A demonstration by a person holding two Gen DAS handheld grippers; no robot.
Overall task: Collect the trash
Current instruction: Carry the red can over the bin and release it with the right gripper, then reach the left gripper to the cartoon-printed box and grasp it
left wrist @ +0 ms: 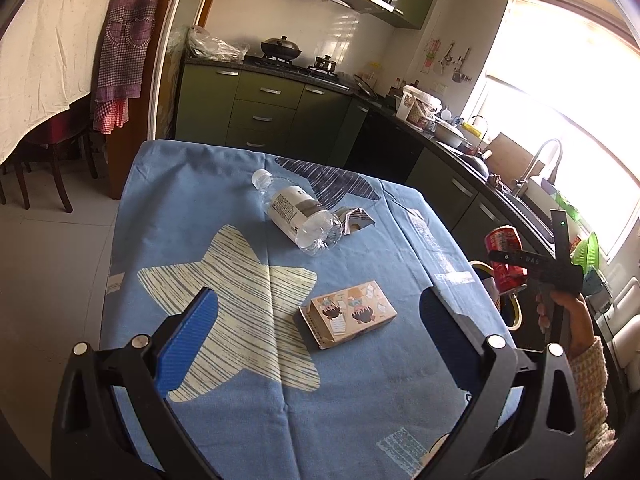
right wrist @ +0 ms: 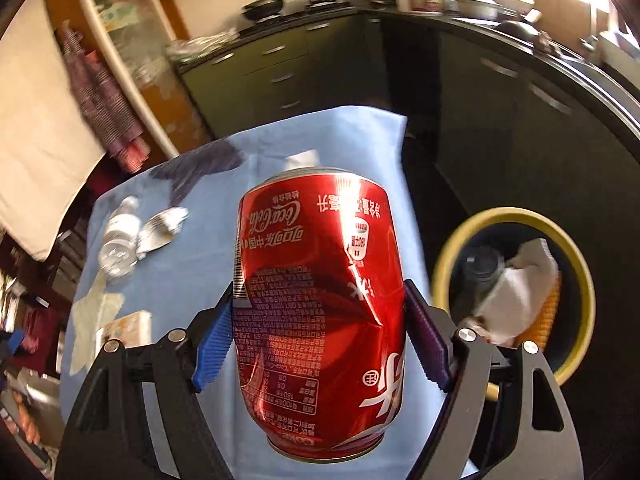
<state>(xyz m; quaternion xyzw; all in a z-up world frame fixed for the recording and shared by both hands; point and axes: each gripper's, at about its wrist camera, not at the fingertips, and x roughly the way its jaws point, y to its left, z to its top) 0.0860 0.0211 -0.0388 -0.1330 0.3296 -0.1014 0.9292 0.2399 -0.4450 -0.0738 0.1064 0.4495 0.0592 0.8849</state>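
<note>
right claw [right wrist: 320, 344]: clamped on dented red Coca-Cola can [right wrist: 320, 304], can upside down, blue pads pressed on both sides
left claw [left wrist: 316, 320]: spread wide, holding nothing, above near edge of desk [left wrist: 168, 208]
cardboard box [left wrist: 348, 312]: cartoon print, lying flat on blue star cloth, between left claw's fingers in view
trash bin [right wrist: 576, 280]: yellow rim, right of desk, white tissue and dark bottle inside
plastic bottle [left wrist: 296, 212]: clear, on its side, far part of desk
crumpled wrapper [left wrist: 356, 220]: touching bottle's base, right side
</note>
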